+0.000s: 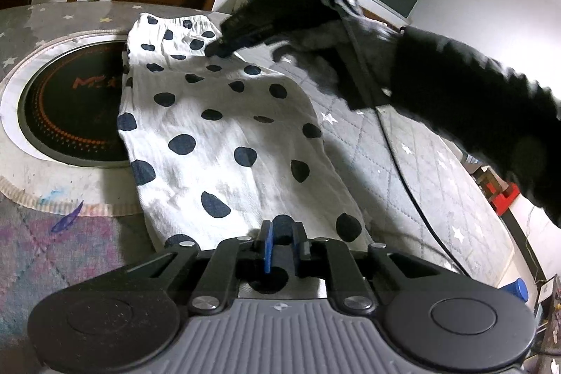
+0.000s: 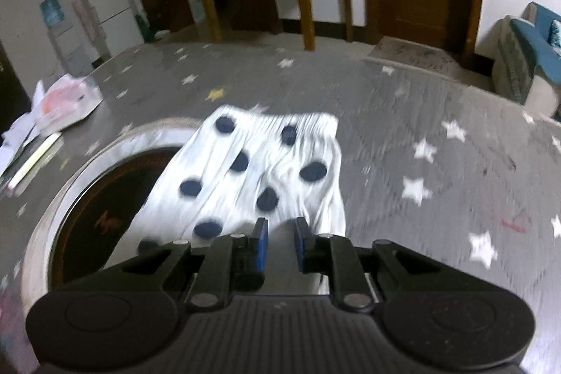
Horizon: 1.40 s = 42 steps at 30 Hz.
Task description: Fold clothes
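Both claws are down on the cloth: left gripper [image 1: 282, 244] has its jaws nearly together, pinching the near hem, and right gripper [image 2: 280, 242] has its jaws a bit apart with white fabric between them, though blur hides whether it's really gripped. Cloth [image 1: 217, 128] is white, crinkly, with big navy polka dots, a long strip lying on the grey starry cover [image 1: 413, 156], its left edge overlapping the round black burner [image 1: 70, 107].
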### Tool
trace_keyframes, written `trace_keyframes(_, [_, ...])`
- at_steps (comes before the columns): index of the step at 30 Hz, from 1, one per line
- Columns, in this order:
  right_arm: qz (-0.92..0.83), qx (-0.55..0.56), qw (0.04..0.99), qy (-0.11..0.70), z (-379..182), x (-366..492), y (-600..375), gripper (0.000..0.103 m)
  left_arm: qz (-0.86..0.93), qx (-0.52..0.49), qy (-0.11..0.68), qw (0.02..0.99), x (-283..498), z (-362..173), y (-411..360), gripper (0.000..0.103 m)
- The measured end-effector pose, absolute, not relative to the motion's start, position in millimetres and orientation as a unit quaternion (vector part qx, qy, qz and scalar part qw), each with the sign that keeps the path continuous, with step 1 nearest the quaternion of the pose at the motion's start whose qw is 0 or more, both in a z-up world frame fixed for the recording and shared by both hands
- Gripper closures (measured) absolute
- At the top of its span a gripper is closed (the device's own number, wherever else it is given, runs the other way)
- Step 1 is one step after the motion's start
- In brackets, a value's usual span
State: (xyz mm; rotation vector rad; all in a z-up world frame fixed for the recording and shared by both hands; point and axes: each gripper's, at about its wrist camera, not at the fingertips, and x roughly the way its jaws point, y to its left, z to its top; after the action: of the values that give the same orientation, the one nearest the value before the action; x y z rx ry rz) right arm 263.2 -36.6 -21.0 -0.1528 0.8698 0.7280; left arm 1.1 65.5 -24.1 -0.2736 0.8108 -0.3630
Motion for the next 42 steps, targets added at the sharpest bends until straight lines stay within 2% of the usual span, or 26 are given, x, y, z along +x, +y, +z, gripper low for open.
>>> trace_keyframes(5, [0.323,-0.06,0.862,0.387,-13.4,287.3,-28.1,0.085,-0.176,-0.133,0.394,0.892,1.6,-23.6,66.7,0.09])
trace_keyframes(8, [0.319,-0.064,0.863,0.387,-16.0,300.9,-20.0,0.06,-0.176,-0.133,0.396,0.891,2.0,-22.9,67.1,0.09])
trace_keyframes(15, [0.324,-0.072,0.862,0.384,-33.6,318.3,-7.0,0.06,-0.176,-0.143,0.398,0.889,3.2,-22.9,70.2,0.089])
trace_keyframes(16, [0.33,-0.066,0.86,0.384,-34.4,318.5,-7.9,0.062,-0.176,-0.143,0.399,0.889,3.5,-22.7,70.3,0.089])
trace_keyframes(17, [0.336,-0.06,0.858,0.384,-35.1,318.7,-8.9,0.075,-0.176,-0.144,0.399,0.888,3.9,-22.4,70.4,0.089])
trace_keyframes(18, [0.342,-0.053,0.856,0.385,-35.8,318.9,-9.9,0.083,-0.177,-0.145,0.399,0.888,4.2,-22.0,70.7,0.088])
trace_keyframes(21, [0.347,-0.037,0.854,0.386,-30.9,317.5,-14.3,0.092,-0.177,-0.15,0.401,0.886,5.9,-20.8,70.3,0.083])
trace_keyframes(25, [0.365,-0.019,0.856,0.365,-12.2,303.7,-24.0,0.095,-0.17,-0.148,0.399,0.889,4.4,-16.2,69.6,0.075])
trace_keyframes(31, [0.401,-0.015,0.856,0.325,29.7,263.6,-42.5,0.095,-0.139,-0.15,0.392,0.897,-8.9,-6.1,79.3,0.071])
trace_keyframes(37, [0.437,-0.009,0.85,0.295,62.6,200.9,-80.4,0.096,-0.081,-0.162,0.385,0.905,-30.1,1.5,99.6,0.064])
trace_keyframes(42, [0.478,-0.014,0.833,0.279,79.7,139.3,-111.6,0.096,-0.017,-0.171,0.38,0.909,-46.9,5.1,118.8,0.063])
